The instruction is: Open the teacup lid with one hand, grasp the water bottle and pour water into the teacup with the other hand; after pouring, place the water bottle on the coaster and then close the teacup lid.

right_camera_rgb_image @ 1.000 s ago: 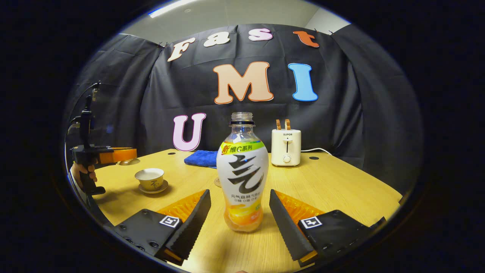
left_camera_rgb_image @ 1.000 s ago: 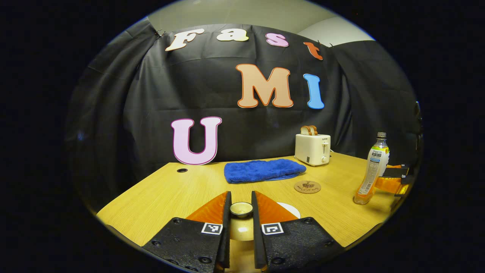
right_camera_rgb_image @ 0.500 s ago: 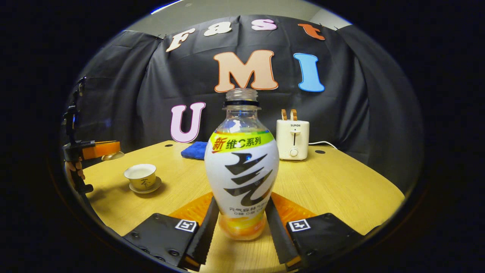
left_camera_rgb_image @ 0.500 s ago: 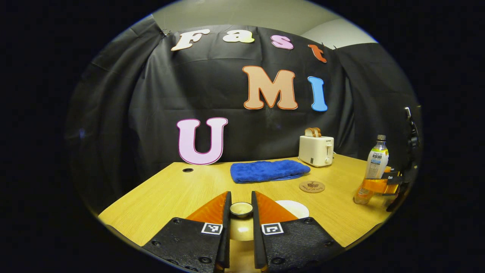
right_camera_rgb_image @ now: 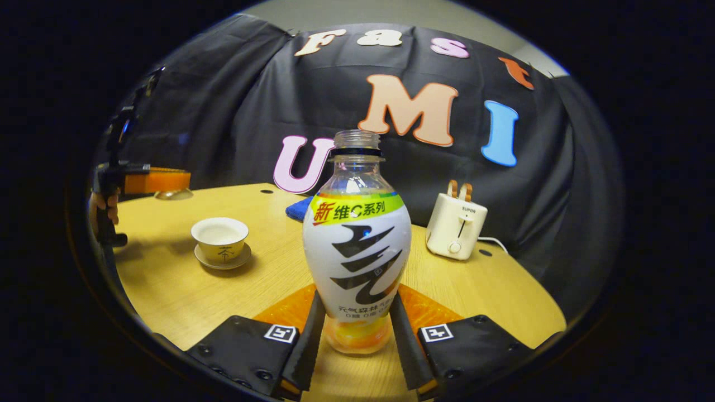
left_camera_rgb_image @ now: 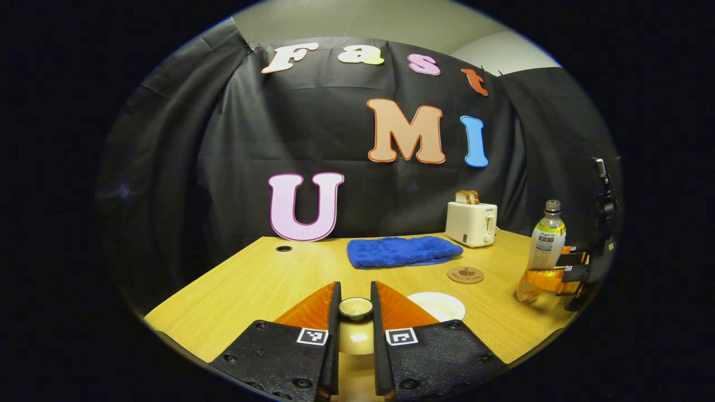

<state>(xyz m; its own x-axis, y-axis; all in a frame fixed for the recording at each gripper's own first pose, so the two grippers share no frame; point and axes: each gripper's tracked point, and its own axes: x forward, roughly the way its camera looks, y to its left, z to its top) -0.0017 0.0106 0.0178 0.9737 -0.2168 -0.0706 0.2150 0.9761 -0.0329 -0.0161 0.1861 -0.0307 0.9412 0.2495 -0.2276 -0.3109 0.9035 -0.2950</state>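
Now | left gripper (left_camera_rgb_image: pixel 355 312) clamps lid (left_camera_rgb_image: pixel 356 307) | right gripper (right_camera_rgb_image: pixel 357 329) clamps uncapped bottle (right_camera_rgb_image: pixel 357 245) | teacup (right_camera_rgb_image: pixel 219 238) open

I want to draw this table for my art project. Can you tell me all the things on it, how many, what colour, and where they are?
water bottle: one, clear with white label and orange drink, no cap, between the right gripper's fingers.
teacup: one, cream and yellow, open, on its saucer at the left of the right gripper view.
saucer: one, yellowish, under the teacup.
teacup lid: one, cream with dark-rimmed knob, pinched in the left gripper, held above the table.
coaster: one, brown, round, in front of the toaster.
cloth: one, blue, folded, at the table's back.
toaster: one, white, bread slices in it, near the wall.
table: one, light wood.
left gripper: black and orange.
right gripper: black and orange.
hand: one, holding the left gripper's handle.
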